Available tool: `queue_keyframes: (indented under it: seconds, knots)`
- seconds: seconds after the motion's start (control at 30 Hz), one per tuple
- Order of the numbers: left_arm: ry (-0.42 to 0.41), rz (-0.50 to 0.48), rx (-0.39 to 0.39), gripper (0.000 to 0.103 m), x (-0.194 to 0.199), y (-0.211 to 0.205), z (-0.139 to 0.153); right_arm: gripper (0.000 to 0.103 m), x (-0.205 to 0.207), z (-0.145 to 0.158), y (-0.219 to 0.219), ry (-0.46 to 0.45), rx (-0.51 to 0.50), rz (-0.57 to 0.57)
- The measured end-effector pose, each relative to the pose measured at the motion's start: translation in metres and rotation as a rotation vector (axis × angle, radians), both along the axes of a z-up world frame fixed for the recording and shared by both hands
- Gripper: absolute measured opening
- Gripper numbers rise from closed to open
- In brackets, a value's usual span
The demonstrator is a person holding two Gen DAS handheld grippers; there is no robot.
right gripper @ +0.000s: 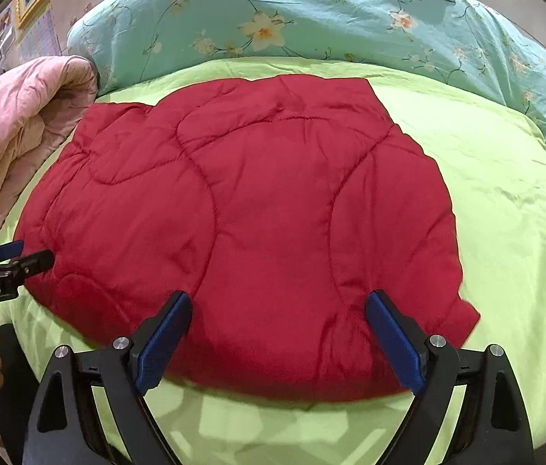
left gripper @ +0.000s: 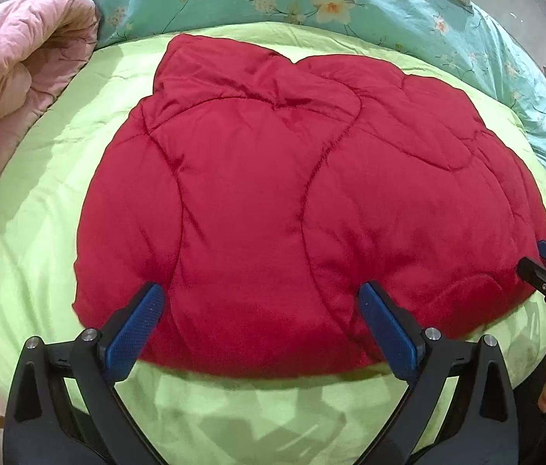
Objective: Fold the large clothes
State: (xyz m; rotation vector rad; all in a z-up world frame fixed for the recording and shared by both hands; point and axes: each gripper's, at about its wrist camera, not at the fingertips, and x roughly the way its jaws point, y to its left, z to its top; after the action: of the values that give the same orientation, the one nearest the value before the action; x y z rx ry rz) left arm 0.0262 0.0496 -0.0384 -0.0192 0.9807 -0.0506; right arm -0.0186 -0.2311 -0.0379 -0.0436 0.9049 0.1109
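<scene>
Both tongs — left tongs (left gripper: 257, 302) and right tongs (right gripper: 278, 312) — are hanging wide, gripping nothing, over the near hem of the red quilted garment (left gripper: 292, 201) lying ahead on the bed (left gripper: 40, 201) (soft, puffy, probably light); pinching hem corners looks best.

- Lime-green bed sheet (right gripper: 486, 201) covering the bed.
- Teal floral quilt (right gripper: 311, 19) along its far edge.
- Pink padded quilt (left gripper: 13, 62), bunched at its far left corner.
</scene>
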Motion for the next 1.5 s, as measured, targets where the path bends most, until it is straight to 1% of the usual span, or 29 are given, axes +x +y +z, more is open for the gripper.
queue_keyframes:
  seconds: [0.2,0.43,0.57,1.0,1.27,1.4,1.5]
  knots:
    - [0.015,0.013,-0.022,0.101,-0.014,0.006,-0.001,0.092,-0.015,0.005,-0.003,0.006,0.029,-0.001]
    - [0.010,0.004,0.005,0.101,-0.023,0.000,0.002,0.092,-0.031,0.010,-0.003,0.005,0.074,-0.002]
    - [0.014,-0.006,0.015,0.101,-0.027,-0.004,0.002,0.092,-0.037,0.011,0.001,0.009,0.076,0.006]
    - [-0.028,-0.036,0.039,0.101,-0.042,-0.009,0.015,0.093,-0.047,0.014,0.022,0.021,0.067,0.059]
    - [-0.029,-0.024,0.025,0.101,-0.046,-0.006,0.019,0.093,-0.050,0.013,0.033,0.036,0.072,0.078]
    - [-0.043,-0.027,0.030,0.101,-0.052,-0.005,0.023,0.093,-0.056,0.014,0.037,0.033,0.061,0.094]
    - [-0.055,-0.032,0.017,0.101,-0.059,-0.005,0.026,0.093,-0.059,0.013,0.038,0.039,0.057,0.104]
